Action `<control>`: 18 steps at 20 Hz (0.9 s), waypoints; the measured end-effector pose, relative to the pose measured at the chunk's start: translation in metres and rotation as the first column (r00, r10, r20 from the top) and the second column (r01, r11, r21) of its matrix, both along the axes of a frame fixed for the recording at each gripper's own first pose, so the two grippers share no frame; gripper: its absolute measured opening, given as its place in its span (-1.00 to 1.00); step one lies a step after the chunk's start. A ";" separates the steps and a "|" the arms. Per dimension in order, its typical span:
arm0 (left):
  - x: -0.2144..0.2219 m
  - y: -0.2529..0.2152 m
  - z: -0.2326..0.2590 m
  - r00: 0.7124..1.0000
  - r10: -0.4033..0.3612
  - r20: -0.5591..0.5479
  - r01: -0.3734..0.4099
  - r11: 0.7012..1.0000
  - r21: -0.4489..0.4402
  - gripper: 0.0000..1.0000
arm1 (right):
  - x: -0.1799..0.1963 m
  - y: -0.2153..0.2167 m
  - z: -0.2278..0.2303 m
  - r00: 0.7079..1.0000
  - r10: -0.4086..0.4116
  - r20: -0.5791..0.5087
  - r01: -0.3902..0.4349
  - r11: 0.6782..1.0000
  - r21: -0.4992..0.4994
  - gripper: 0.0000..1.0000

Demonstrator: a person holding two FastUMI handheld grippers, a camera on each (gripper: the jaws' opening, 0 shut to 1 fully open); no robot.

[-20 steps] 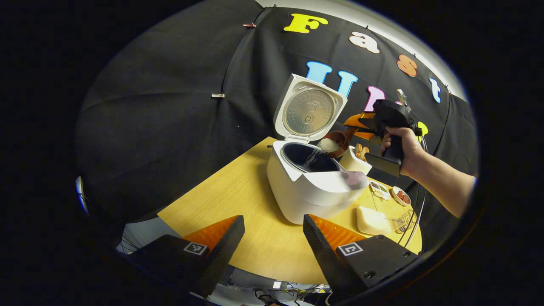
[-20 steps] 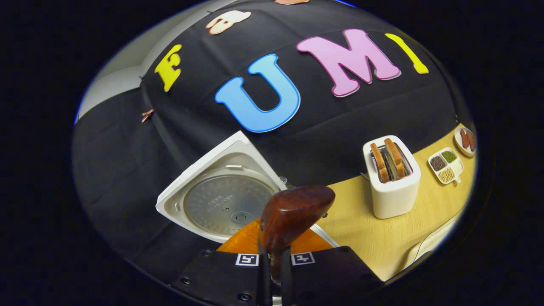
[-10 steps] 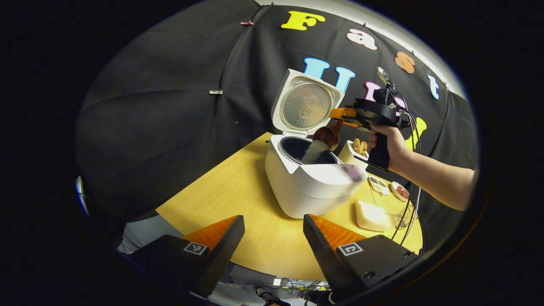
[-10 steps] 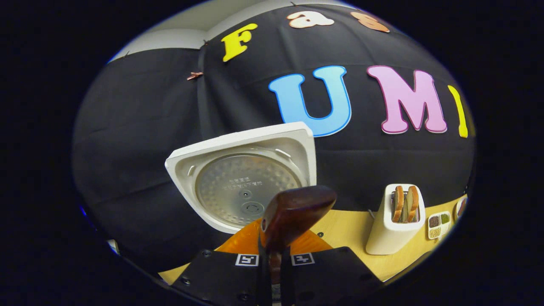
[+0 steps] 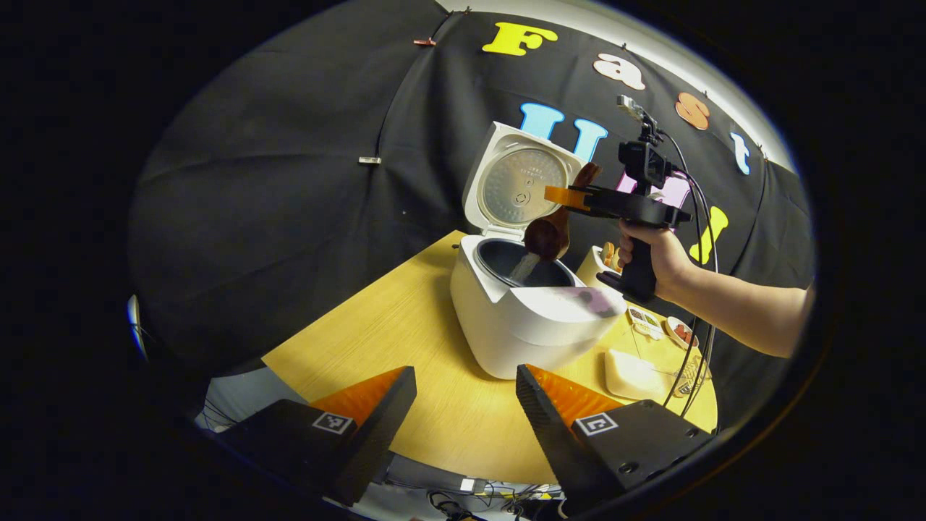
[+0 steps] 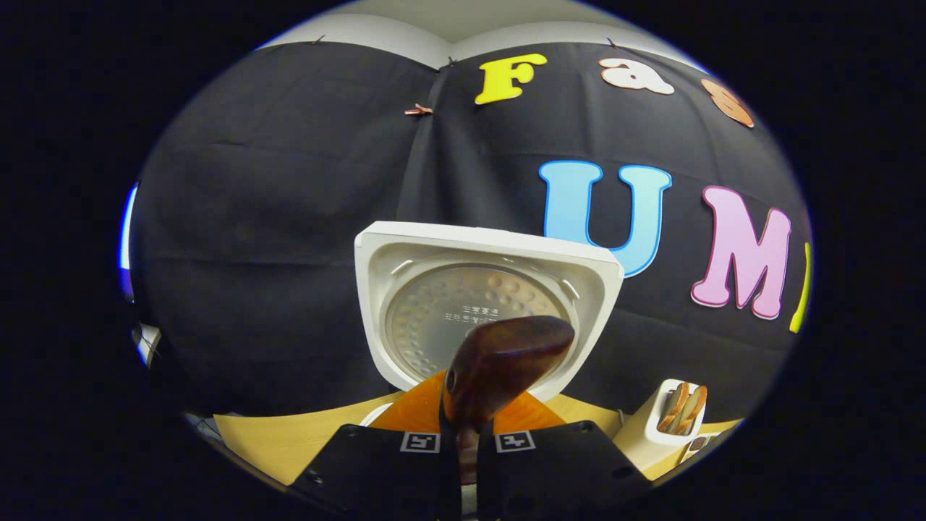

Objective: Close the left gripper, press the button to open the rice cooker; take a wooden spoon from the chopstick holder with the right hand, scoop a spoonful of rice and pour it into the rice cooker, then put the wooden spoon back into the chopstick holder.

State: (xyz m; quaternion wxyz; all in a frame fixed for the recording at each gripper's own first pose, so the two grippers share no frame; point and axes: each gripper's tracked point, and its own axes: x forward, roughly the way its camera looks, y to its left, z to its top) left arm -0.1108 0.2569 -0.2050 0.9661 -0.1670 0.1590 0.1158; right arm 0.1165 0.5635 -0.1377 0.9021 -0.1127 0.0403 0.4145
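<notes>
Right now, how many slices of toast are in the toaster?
2: both toast slices stand side by side in the white toaster, right of the rice cooker lid. More may be hidden.

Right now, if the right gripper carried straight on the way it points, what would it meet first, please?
Probably the rice cooker's raised lid, which stands straight ahead of the right gripper and its spoon; depth is hard to judge.

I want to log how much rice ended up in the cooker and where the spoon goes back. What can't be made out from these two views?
- Rice level: in the left gripper view the rice cooker front wall hides the pot's bottom.
- Spoon bowl: in the right gripper view the wooden spoon shows its back only, hiding any remaining rice.
- Chopstick holder: I cannot pick it out; items behind the hand are too small.
- Open lid: its print is too small.
</notes>
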 end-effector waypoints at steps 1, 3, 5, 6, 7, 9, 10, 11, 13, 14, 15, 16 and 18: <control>0.002 0.000 0.003 1.000 -0.001 0.008 0.001 1.000 0.011 0.92 | -0.001 0.000 -0.003 1.000 0.009 -0.011 -0.009 1.000 0.006 -0.75; 0.003 0.000 0.006 1.000 -0.004 0.012 0.003 1.000 0.025 0.92 | 0.002 -0.004 -0.001 1.000 -0.002 -0.019 0.002 1.000 0.010 -0.75; 0.003 -0.002 0.007 1.000 -0.007 0.017 0.006 1.000 0.024 0.92 | 0.003 -0.009 0.006 0.999 -0.018 -0.050 0.020 0.999 0.037 -0.75; 0.003 -0.003 0.008 1.000 -0.008 0.021 0.007 1.000 0.023 0.92 | 0.004 -0.013 0.009 0.996 -0.029 -0.081 0.034 0.998 0.059 -0.75; 0.002 -0.005 0.008 1.000 -0.010 0.024 0.009 1.000 0.023 0.92 | 0.005 -0.020 0.013 0.993 -0.048 -0.106 0.056 0.995 0.079 -0.75; 0.001 -0.009 0.010 0.999 -0.016 0.031 0.015 1.000 0.026 0.93 | 0.008 -0.037 0.028 0.988 -0.080 -0.135 0.097 0.987 0.125 -0.75; 0.001 -0.011 0.012 0.999 -0.018 0.032 0.017 0.999 0.028 0.91 | 0.009 -0.045 0.039 0.984 -0.091 -0.151 0.114 0.981 0.155 -0.75; 0.001 -0.013 0.013 0.999 -0.022 0.035 0.021 0.999 0.029 0.92 | 0.010 -0.056 0.048 0.981 -0.105 -0.166 0.135 0.974 0.183 -0.75; 0.002 -0.019 0.018 0.998 -0.033 0.046 0.032 0.999 0.030 0.92 | 0.014 -0.080 0.067 0.971 -0.133 -0.199 0.179 0.955 0.235 -0.75; 0.003 -0.022 0.021 0.998 -0.039 0.052 0.038 0.999 0.032 0.92 | 0.016 -0.096 0.076 0.965 -0.147 -0.217 0.202 0.945 0.258 -0.75; 0.005 -0.026 0.024 0.997 -0.047 0.059 0.045 0.998 0.034 0.93 | 0.017 -0.112 0.084 0.959 -0.163 -0.233 0.226 0.933 0.278 -0.75; 0.006 -0.031 0.030 0.996 -0.056 0.068 0.054 0.998 0.037 0.92 | 0.019 -0.132 0.092 0.952 -0.182 -0.245 0.253 0.921 0.297 -0.75; 0.010 -0.042 0.038 0.993 -0.081 0.086 0.076 0.996 0.051 0.92 | 0.024 -0.176 0.108 0.939 -0.233 -0.253 0.309 0.895 0.323 -0.75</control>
